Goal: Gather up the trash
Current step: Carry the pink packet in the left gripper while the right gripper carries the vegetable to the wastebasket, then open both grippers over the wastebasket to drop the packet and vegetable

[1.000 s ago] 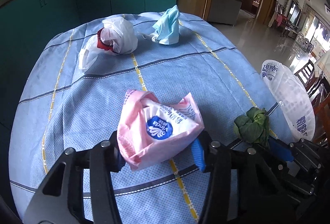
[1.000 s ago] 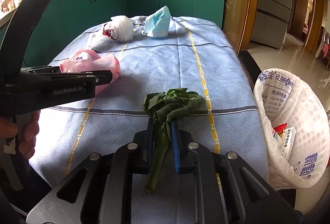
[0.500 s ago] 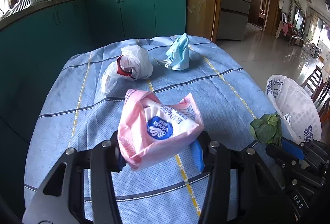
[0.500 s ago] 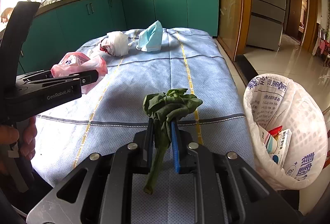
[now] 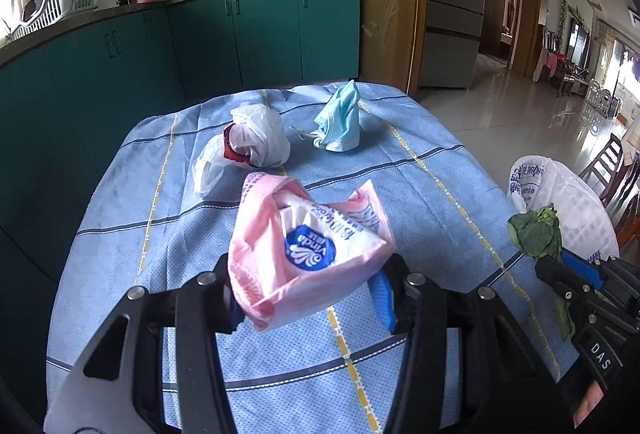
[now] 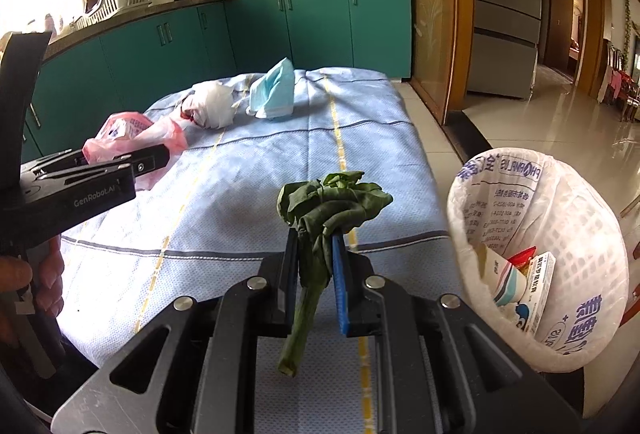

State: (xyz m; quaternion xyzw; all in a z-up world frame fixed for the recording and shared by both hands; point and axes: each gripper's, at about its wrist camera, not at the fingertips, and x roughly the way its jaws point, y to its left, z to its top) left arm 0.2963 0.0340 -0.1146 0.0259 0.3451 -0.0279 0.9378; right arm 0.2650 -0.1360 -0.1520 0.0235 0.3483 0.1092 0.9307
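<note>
pink tissue pack point(image 5: 308, 250): clamped between the left gripper point(image 5: 308, 298) fingers, roughly half open, pads pressing on both sides of the pack. Sticks up and forward past the fingertips, blue round logo facing the camera, clear of the tabletop point(image 5: 420, 170).
wilted green leaf point(image 6: 324, 218): pinched by its stem between the right gripper point(image 6: 314, 274) fingers, closed down to almost nothing. Leaf head bunched just above the fingertips, cut stem end hanging down behind them. Clear of the cloth.
same leaf, left wrist view: far right of the left fingers, the trash bag behind it.
trash bag point(image 6: 580, 234): white printed bag, mouth open, right of the right fingers and just off the tabletop edge. Holds a small white box point(image 6: 540, 286), a red wrapper and other packaging.
white plastic bag point(image 5: 248, 146): knotted bundle with something red inside, lying on the tabletop ahead of the left fingers, slightly left. Well apart from the pack.
blue face mask point(image 5: 340, 122): crumpled, standing in a peak, ahead of the left fingers and right of the white bag, ear loops trailing toward the bag. Near the far end of the tabletop.
tabletop cover: blue cloth with yellow and dark stripes.
hand point(image 6: 36, 274): person's hand on the left gripper's handle, at the left edge of the right wrist view.
background: teal cabinets point(image 5: 248, 34) behind the tabletop, with pots and a dish rack on top.
</note>
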